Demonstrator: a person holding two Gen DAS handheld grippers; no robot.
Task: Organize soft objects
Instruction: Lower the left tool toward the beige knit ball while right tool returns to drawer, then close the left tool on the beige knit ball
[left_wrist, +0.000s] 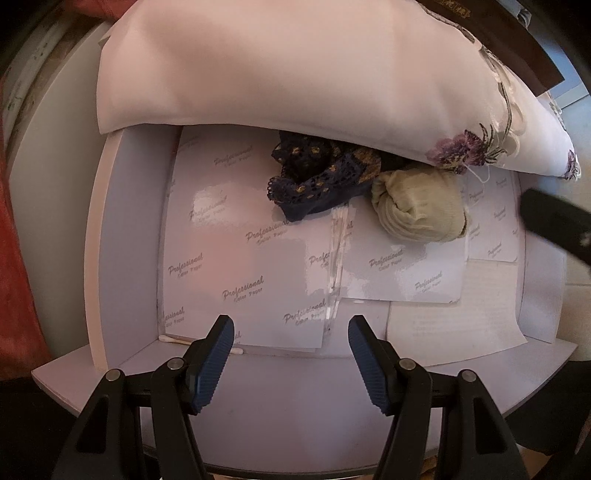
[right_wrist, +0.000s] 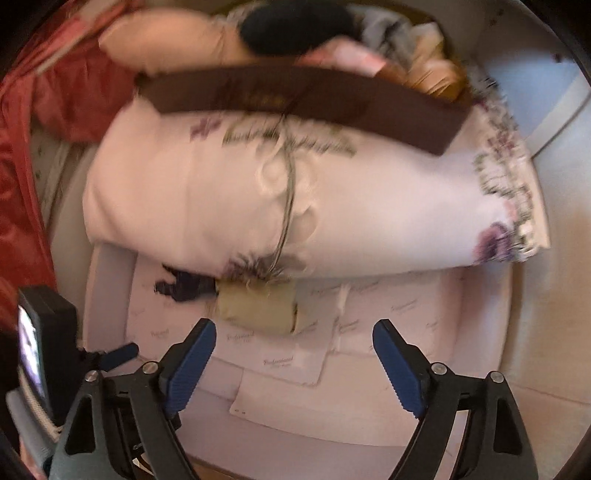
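Already tucked into the white drawer (left_wrist: 122, 236), the rolled beige sock (left_wrist: 417, 206) lies at about one o'clock from the centre of the left wrist view, touching a dark blue lace garment (left_wrist: 314, 184) at its nine o'clock side; both sit on glossy printed paper sheets (left_wrist: 240, 251) lining the drawer floor. By my reading those two soft items are placed, while the large pale floral pillow (left_wrist: 295, 66) at twelve o'clock overhangs the drawer's far edge and partly covers them, so it probably has yet to be settled. The left gripper (left_wrist: 291, 354) hovers at six o'clock with its fingers spread and nothing between them. The right gripper (right_wrist: 295, 362) likewise stands wide apart and empty, with the sock just beyond its tips toward eleven o'clock. Around the drawer lie a cotton swab (left_wrist: 199, 341) by the near wall, a brown box lid (right_wrist: 295, 107) resting on the pillow, and red fabric (right_wrist: 22, 177) at nine o'clock. The pillow's bulk blocks the drawer's back.
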